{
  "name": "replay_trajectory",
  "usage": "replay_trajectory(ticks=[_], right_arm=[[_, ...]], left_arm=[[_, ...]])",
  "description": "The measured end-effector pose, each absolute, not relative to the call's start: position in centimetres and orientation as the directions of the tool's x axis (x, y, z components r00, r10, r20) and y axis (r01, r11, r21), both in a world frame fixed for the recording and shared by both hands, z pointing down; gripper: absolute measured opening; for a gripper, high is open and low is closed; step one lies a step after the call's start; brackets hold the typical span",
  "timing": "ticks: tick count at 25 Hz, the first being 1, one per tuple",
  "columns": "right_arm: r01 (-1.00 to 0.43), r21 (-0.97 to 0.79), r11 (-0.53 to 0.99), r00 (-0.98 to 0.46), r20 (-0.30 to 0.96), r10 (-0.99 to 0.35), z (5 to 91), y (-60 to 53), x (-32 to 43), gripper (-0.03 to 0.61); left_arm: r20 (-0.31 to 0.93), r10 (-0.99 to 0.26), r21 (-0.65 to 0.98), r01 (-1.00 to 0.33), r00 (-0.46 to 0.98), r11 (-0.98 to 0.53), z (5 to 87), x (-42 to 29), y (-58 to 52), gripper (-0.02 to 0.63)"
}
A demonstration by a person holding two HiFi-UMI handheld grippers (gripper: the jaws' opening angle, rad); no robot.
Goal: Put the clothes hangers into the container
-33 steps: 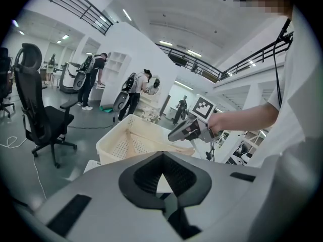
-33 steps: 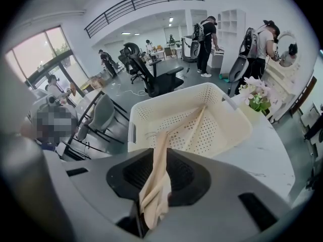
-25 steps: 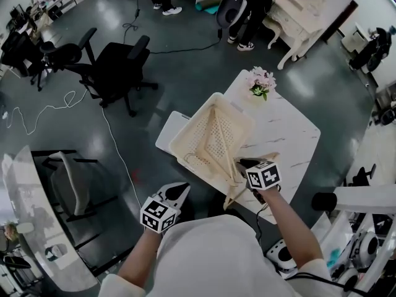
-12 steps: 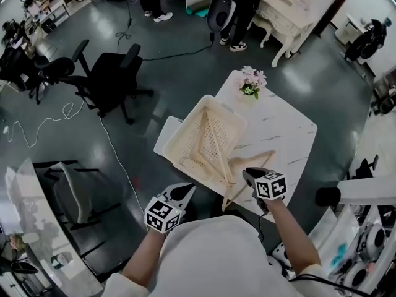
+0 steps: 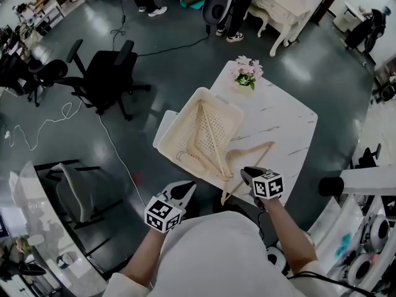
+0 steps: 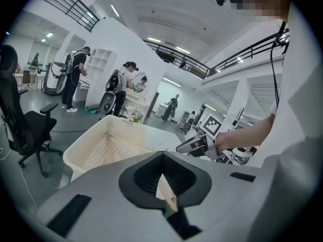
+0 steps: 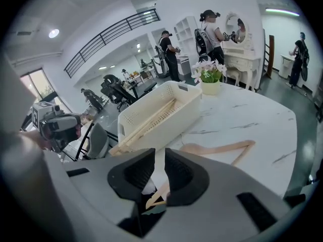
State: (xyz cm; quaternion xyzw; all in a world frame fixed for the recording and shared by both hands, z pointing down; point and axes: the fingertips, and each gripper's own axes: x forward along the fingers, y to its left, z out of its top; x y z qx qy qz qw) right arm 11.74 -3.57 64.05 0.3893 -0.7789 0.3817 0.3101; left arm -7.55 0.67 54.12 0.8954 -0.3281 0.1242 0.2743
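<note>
Hangers (image 5: 210,138) are held in the basket (image 5: 177,117), which is set on the table (image 5: 278,122). One hanger (image 7: 217,147) is laid on the table beside it, its near end clamped by the right gripper (image 7: 160,158), whose jaws have just been closing. The left gripper (image 6: 162,155) is clenched, empty.

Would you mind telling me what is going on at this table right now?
A person with a gripper in each hand is putting wooden hangers into a cream basket on the marble table. Some hangers already lie inside. One hanger lies on the table beside it. The right gripper is at its near end: the jaws have just been closing, with the wood between them, though a firm grip cannot be confirmed. The left gripper hangs off the table's edge, jaws together, empty.
</note>
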Motion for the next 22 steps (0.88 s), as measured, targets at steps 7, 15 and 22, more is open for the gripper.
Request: replay_trajectory(ticks=[7, 15, 22], right_arm=[[-0.855, -0.386, 0.346, -0.498, 0.796, -0.344, 68.5, -1.2, 11.1, 0.071], [-0.911, -0.337, 0.240, -0.404, 0.847, -0.346, 76.4, 1.1, 10.9, 0.077], [-0.934, -0.297, 0.198, -0.348, 0.882, -0.319, 80.9, 1.5, 10.3, 0.132]], left_arm=[[0.445, -0.502, 0.416, -0.667, 0.742, -0.618, 55.7, -8.0, 1.2, 0.008], [0.483, -0.486, 0.443, -0.682, 0.728, -0.581, 57.5, -9.2, 2.0, 0.008], [0.526, -0.473, 0.450, -0.703, 0.707, -0.551, 59.3, -11.3, 2.5, 0.008]])
